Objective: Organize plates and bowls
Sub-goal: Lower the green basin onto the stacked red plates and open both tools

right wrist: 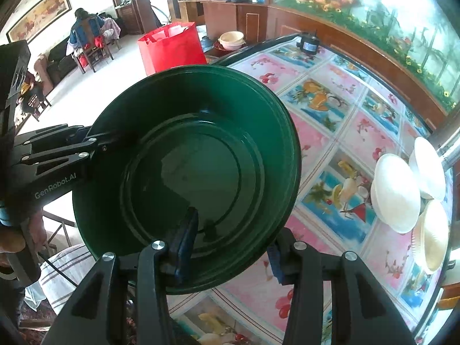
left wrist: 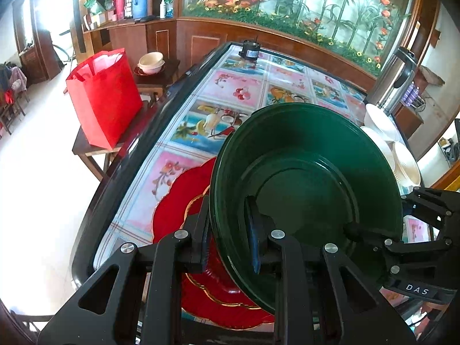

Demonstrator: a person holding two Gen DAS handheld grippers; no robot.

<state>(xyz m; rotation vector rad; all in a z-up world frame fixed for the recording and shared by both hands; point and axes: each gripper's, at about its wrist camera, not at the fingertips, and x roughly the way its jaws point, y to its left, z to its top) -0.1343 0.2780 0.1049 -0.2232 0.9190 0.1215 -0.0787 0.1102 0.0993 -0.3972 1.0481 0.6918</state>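
Both grippers clamp the green bowl [left wrist: 304,198] by its rim, one pad inside and one outside the wall: the left gripper [left wrist: 230,238] bites at about 7 o'clock in its own view, the right gripper [right wrist: 230,244] at about 6 o'clock in its own. From the left camera the right gripper comes in at 4 o'clock; from the right camera the left gripper grips at 9 o'clock. Two holds on separate parts of the rim probably serve to steady a wide, slick bowl that a single pinch would let swing. The bowl is tilted and seems to be lifted off the table [left wrist: 235,86], above the red plate [left wrist: 178,201] that lies near the table's near edge; I cannot tell whether its underside touches the plate. Holding it there suggests it is meant to be set onto the plate or carried elsewhere. The white bowls [right wrist: 396,192] are grouped at 3 o'clock in the right view, well apart. A red bag [left wrist: 106,97] stands off the table at 10 o'clock in the left view.
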